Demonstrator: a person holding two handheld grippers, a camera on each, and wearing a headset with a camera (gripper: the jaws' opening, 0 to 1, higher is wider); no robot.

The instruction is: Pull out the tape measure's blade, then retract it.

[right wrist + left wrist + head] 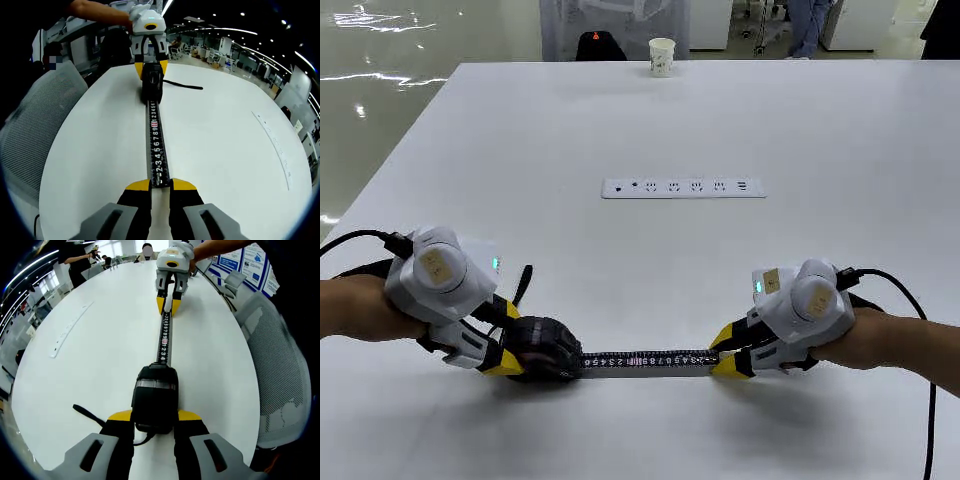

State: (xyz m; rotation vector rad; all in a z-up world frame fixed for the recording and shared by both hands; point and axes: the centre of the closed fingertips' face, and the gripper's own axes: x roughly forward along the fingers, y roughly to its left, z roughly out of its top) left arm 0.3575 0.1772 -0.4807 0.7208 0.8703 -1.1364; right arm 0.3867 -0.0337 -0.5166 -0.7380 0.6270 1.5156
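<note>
— Now, closest in, on the left gripper (155,416)?
— Clamped around the black tape measure case (155,395), one yellow tip pressed to each side. Sitting on the white table (620,130), near its front edge.
— And beside the case?
— A black wrist strap (89,415), lying loose on the tabletop just left of the jaws.
— Out from the case?
— The blade (156,145), pulled out and lying flat, numbers up, running straight across to the right gripper (160,186).
— Closed as well?
— Closed onto the blade's end, one yellow tip at each edge. Probably right at the hook, though hard to make out between the tips.
— Farther up the table?
— A white power strip (683,187) lying mid-table, well apart from the tape.
— And past that?
— A paper cup (662,56), upright near the far edge.
</note>
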